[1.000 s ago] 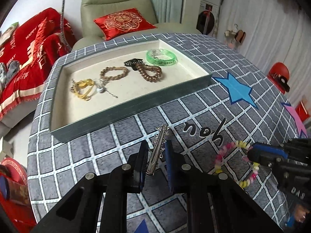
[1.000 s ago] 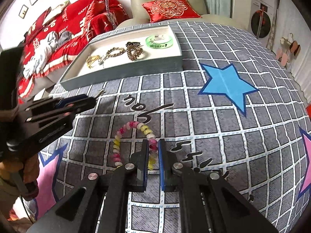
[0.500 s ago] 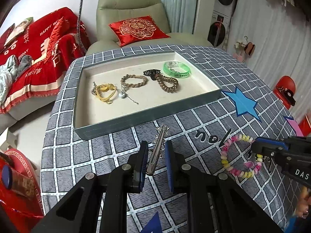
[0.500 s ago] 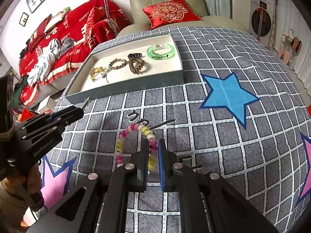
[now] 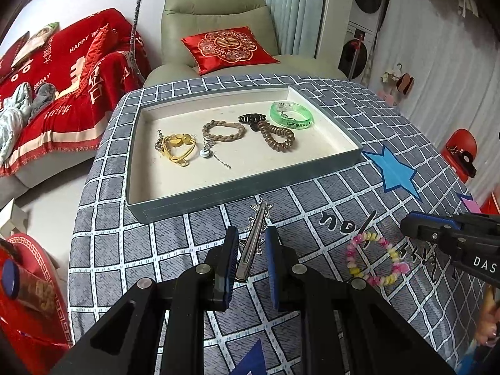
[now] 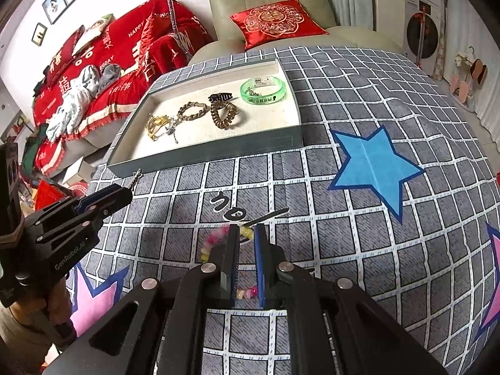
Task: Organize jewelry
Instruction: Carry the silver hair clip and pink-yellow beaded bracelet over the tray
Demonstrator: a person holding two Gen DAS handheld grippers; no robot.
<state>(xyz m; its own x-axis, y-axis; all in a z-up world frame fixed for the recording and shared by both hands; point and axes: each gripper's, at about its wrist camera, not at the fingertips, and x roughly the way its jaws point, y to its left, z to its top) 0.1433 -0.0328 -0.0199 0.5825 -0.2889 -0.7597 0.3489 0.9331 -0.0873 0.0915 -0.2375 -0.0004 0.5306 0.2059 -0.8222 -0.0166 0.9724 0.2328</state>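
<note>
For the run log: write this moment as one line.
left claw: shut on silver hair clip | right claw: shut on pastel bead bracelet | tray: five pieces inside

right tongs [image 6: 247, 234] pinch pastel bead bracelet [image 6: 215, 239] above checked cloth [image 6: 343, 234]

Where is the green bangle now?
The green bangle lies in the tray's far right corner in the left wrist view, beside the black hair claw.

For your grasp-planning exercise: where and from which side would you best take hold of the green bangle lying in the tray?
Grip the green bangle across its near rim wall, coming from above with one finger inside the ring and one outside. It lies flat on the tray floor, so its sides are too low to pinch. The near arc is probably freest; the black claw clip crowds its left.
</note>
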